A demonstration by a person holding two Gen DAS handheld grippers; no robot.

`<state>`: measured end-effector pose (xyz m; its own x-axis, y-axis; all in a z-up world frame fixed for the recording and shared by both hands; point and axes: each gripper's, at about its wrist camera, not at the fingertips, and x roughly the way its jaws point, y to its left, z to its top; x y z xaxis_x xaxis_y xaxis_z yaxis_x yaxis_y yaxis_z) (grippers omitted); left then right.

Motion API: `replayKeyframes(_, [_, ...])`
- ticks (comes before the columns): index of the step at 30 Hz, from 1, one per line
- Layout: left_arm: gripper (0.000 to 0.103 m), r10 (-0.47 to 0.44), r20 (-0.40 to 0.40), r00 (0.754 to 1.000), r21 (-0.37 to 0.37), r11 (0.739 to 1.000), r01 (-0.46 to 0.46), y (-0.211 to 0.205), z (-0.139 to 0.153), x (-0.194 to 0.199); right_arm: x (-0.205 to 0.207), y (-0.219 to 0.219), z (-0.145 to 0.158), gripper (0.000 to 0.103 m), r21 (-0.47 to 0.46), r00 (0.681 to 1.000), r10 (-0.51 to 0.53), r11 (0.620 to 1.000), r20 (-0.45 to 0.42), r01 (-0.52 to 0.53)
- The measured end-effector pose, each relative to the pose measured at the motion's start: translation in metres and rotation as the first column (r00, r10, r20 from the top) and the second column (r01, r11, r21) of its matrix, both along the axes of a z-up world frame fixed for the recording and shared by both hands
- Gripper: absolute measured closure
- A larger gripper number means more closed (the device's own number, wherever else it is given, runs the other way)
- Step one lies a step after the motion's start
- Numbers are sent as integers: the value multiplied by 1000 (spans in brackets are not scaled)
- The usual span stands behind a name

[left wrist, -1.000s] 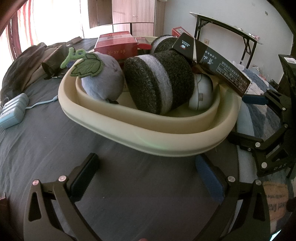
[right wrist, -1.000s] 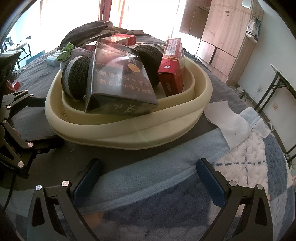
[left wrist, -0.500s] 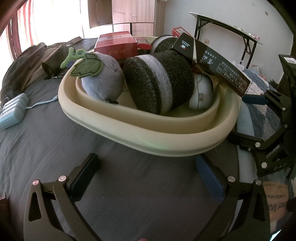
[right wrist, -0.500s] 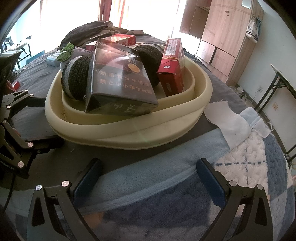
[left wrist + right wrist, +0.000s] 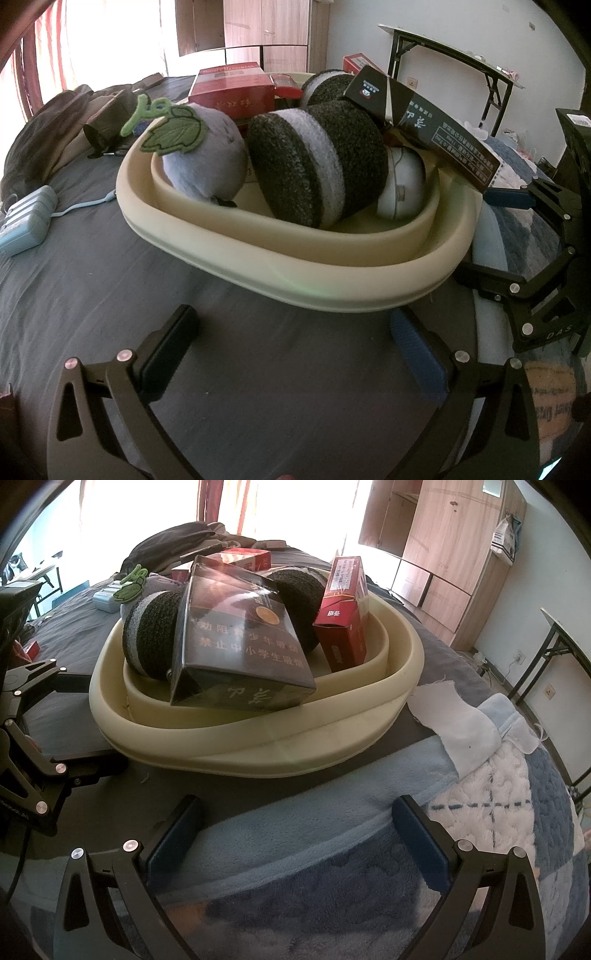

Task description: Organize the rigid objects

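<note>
A cream oval basin (image 5: 306, 280) (image 5: 258, 746) rests on the bed. Inside lie a dark carton (image 5: 236, 638) (image 5: 424, 122), red boxes (image 5: 345, 613) (image 5: 231, 86), two black-and-grey plush cookies (image 5: 317, 162) (image 5: 151, 635), a purple plush with a green leaf (image 5: 207, 158) and a white mouse (image 5: 400, 184). My left gripper (image 5: 291, 332) is open, just short of the basin's near rim, with nothing between its fingers. My right gripper (image 5: 295, 819) is open over the blue blanket, also short of the rim and empty.
A light blue power strip (image 5: 26, 221) lies on the grey sheet at left. Dark clothes (image 5: 55, 122) are piled behind it. A white cloth (image 5: 454, 716) lies right of the basin. A wooden wardrobe (image 5: 443, 554) and a folding table (image 5: 450, 55) stand beyond the bed.
</note>
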<state>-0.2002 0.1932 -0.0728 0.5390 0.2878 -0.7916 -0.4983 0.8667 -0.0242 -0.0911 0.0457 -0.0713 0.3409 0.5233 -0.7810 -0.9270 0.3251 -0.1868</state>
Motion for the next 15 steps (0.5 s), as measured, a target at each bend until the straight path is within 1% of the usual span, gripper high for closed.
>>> replayKeyframes(15, [0,0,0,1000,0,1000,0,0,0,0,0,0,0,0,0,1000,0,1000,0,0])
